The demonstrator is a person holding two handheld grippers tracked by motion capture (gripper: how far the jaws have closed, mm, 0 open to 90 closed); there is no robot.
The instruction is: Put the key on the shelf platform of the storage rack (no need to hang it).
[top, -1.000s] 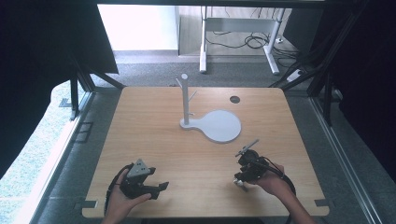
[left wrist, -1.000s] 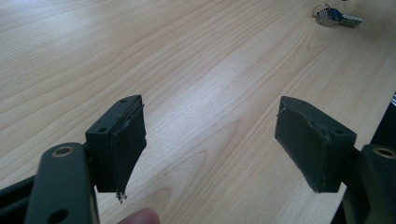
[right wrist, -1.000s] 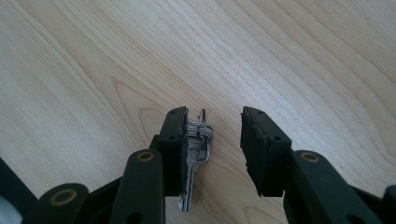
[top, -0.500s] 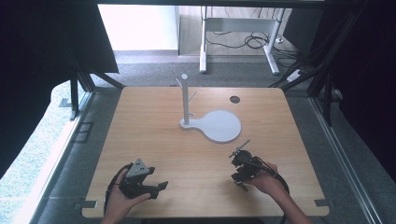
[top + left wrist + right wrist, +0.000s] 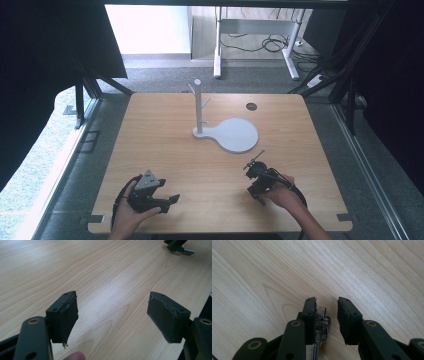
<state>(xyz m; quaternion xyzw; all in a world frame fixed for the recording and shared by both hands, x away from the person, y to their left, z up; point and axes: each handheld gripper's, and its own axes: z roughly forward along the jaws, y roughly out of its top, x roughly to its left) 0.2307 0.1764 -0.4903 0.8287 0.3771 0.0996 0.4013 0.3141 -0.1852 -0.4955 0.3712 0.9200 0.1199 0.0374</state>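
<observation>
At the near edge of the wooden counter [image 5: 165, 140] the left tool [image 5: 159, 201] sits low in a hand, its jaws spread wide apart over bare wood and holding nothing. Across from it the right tool [image 5: 326, 315] hovers close to the surface with its jaws part-way apart, and a key [image 5: 321, 333] lies between them, pressed up against the left-hand jaw in the right gripper view while a clear gap remains to the other jaw, so the grip does not look closed on it. The key's long axis appears to run along the jaws, bow end back toward the hand and the thin metal end pointing forward out of the tool; a ring or second key may be stacked with it, though that is too small to tell. The risk from here is that the jaws close off-centre: the flat, thin metal could skid on the wood, twist, or slip out. Farther off, mid-counter, stands a white stand [image 5: 198, 106] with short pegs on a round base [image 5: 235, 135], well apart from both tools.
</observation>
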